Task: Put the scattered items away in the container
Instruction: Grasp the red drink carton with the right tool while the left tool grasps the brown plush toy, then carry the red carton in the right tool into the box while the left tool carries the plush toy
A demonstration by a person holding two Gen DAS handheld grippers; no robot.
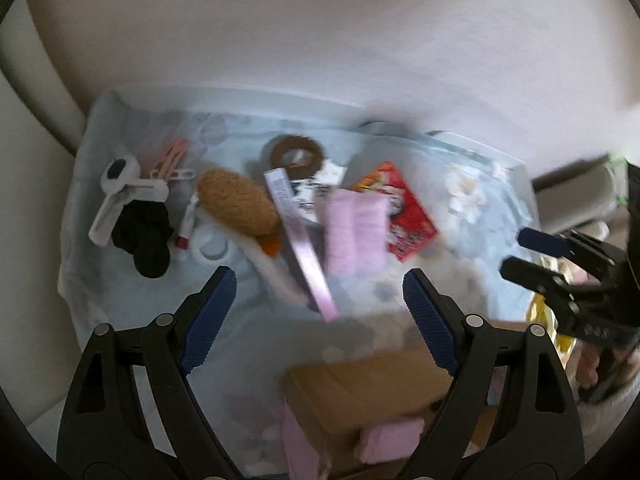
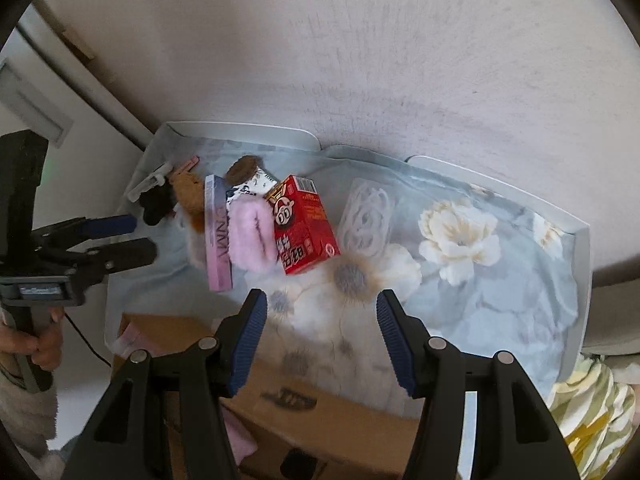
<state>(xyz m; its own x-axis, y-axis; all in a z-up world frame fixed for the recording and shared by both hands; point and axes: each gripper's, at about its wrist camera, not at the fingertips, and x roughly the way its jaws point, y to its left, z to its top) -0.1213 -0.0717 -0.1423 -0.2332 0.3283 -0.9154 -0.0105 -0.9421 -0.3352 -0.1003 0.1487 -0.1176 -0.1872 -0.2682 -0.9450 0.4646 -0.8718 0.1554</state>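
Both jaws stand open w/ nothing between them: left gripper (image 1: 318, 312) wide, right gripper (image 2: 322, 340) less wide. Scattered things lie in a bunch on the flowery blue cloth (image 2: 480, 300): red box (image 2: 304, 224), fluffy pink thing (image 2: 252, 236), long pink box (image 2: 218, 240), brown fuzzy thing (image 1: 236, 204), black scrunchie (image 1: 144, 236), white clip (image 1: 120, 188). Cardboard box (image 2: 340, 408) sits at the near edge, just below both grippers. A hand (image 2: 44, 344) holds the left gripper's handle.

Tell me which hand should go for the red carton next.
Right, probably. The right tool hangs open and empty just short of the red carton. The left tool, also open, faces the long pink box and the clutter further left.
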